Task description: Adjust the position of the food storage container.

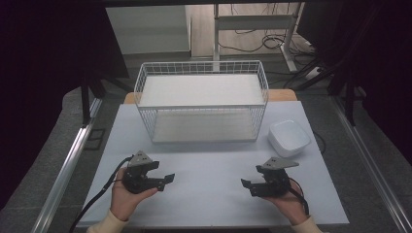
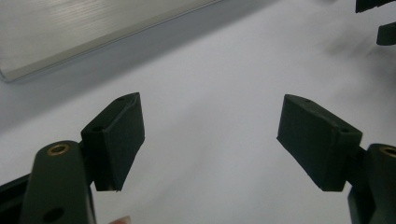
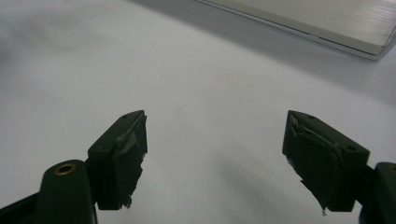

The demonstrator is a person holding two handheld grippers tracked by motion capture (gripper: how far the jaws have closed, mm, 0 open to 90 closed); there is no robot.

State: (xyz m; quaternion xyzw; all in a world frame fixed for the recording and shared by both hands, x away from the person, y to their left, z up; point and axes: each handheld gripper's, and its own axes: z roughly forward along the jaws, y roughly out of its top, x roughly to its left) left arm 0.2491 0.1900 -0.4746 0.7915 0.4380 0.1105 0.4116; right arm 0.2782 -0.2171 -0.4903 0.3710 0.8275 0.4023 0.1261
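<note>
Both my claws rest low on the pale grey surface [image 1: 214,165], the left claw [image 1: 170,178] at about seven o'clock and the right claw [image 1: 245,185] at about five, each with jaws spread wide and nothing between them. Nearest to them sits the small white rounded-square plastic bowl [image 1: 289,138], at roughly three o'clock, just beside the right front corner of the white wire-mesh basket [image 1: 201,99] standing at twelve. I judge the bowl light, rigid and smooth, likely to slip; its thin rim on the near side looks the best hold, one jaw inside and one out. Whether anything lies in the bowl I cannot make out. From the right gripper view, the worn pads [image 3: 126,149] show torn facing, which may weaken grip.
</note>
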